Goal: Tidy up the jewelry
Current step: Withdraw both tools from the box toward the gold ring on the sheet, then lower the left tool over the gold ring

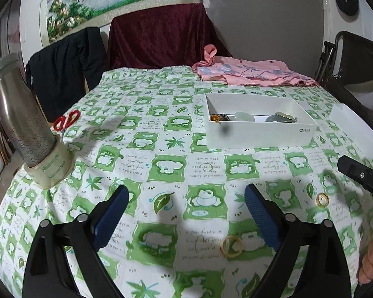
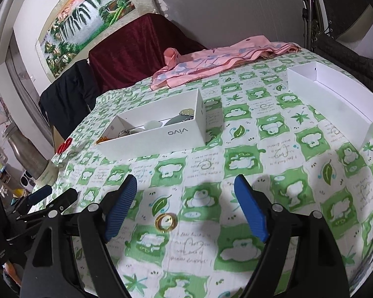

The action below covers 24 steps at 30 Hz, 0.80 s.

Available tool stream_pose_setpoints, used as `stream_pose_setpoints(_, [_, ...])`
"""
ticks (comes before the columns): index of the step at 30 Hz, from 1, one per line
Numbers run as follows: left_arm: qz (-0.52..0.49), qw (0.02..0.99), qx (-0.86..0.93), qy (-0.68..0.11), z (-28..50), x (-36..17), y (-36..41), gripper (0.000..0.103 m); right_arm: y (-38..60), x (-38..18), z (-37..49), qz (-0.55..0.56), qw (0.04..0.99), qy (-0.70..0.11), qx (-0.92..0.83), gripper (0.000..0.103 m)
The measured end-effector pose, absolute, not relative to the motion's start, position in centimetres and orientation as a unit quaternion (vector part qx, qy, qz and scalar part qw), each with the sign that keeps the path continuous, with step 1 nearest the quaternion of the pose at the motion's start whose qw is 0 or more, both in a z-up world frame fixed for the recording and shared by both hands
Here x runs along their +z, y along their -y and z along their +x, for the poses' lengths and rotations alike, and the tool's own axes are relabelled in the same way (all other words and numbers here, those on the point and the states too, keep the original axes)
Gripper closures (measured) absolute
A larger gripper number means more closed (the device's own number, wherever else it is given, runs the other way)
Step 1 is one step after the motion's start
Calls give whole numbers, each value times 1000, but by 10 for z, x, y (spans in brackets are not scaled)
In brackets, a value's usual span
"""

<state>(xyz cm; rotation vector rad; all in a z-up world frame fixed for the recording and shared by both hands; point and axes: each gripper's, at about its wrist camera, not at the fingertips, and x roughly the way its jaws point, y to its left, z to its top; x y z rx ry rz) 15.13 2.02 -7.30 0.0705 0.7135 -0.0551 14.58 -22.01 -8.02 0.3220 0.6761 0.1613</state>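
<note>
Item: gold rings, two, loose on the green-checked tablecloth [image 1: 161,129]. We find one ring [image 1: 231,246] low in the left wrist frame, lying flat between the spread jaws of the left gripper [image 1: 186,219]; the second ring [image 2: 166,221] lies flat at lower centre of the right wrist frame, between the spread jaws of the right gripper [image 2: 185,207]. Both tongs are released and empty. Being flat circles, the rings have no long axis. The white box [image 2: 159,134], left of centre, already holds jewelry; its long axis runs lower left to upper right. An empty white tray [image 2: 335,99] sits upper right. We judge the step as approach: next, lower and close on a ring.
</note>
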Motion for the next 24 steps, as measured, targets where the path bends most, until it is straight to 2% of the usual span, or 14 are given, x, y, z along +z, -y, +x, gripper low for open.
stream_pose_setpoints(24, [72,935,-33,-347,136,-76,-9,9,219,-79,133,157,928,-327,86,25])
